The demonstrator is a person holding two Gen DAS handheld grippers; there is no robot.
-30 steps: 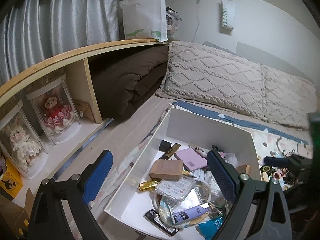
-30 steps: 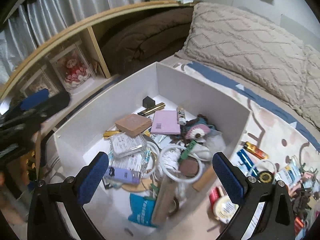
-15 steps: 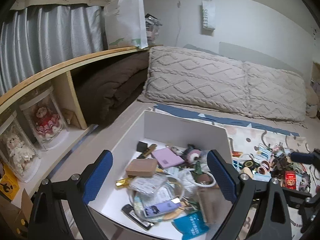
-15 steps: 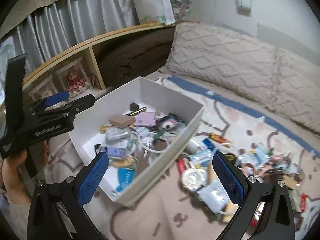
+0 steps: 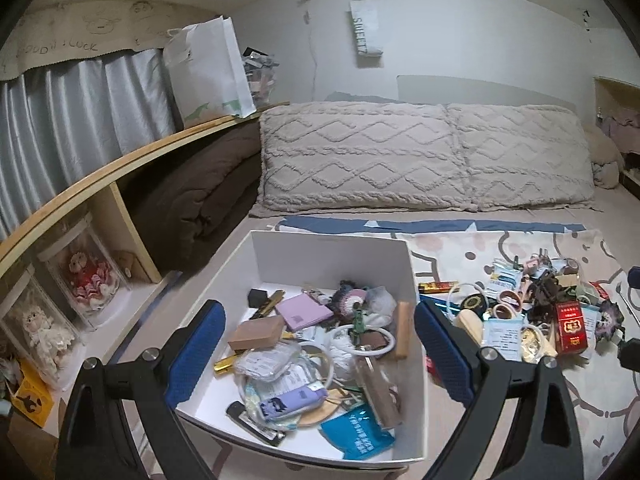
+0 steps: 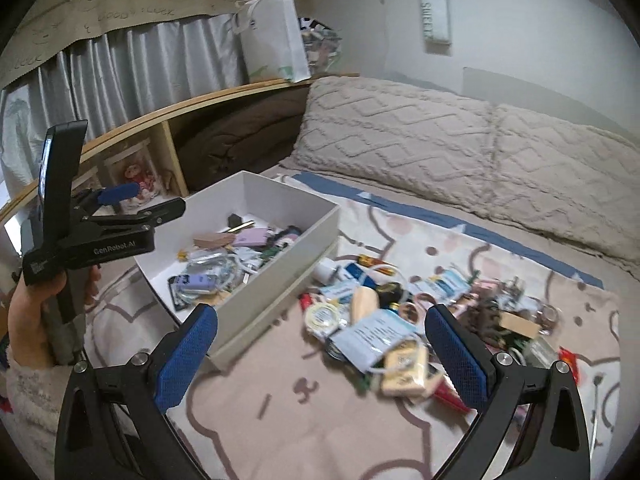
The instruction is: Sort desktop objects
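Clutter (image 6: 420,320) on bed, one white box (image 5: 332,248), two pillows (image 5: 424,160)

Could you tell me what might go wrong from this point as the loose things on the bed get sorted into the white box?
1. The loose pile is tangled: cords and rings overlap, so the open right gripper might drag neighbours along.
2. The white box sits on soft bedding and already looks crowded; pressing on its rim could tip it.
3. The open left gripper hovers over the box, so the two hands could collide there.
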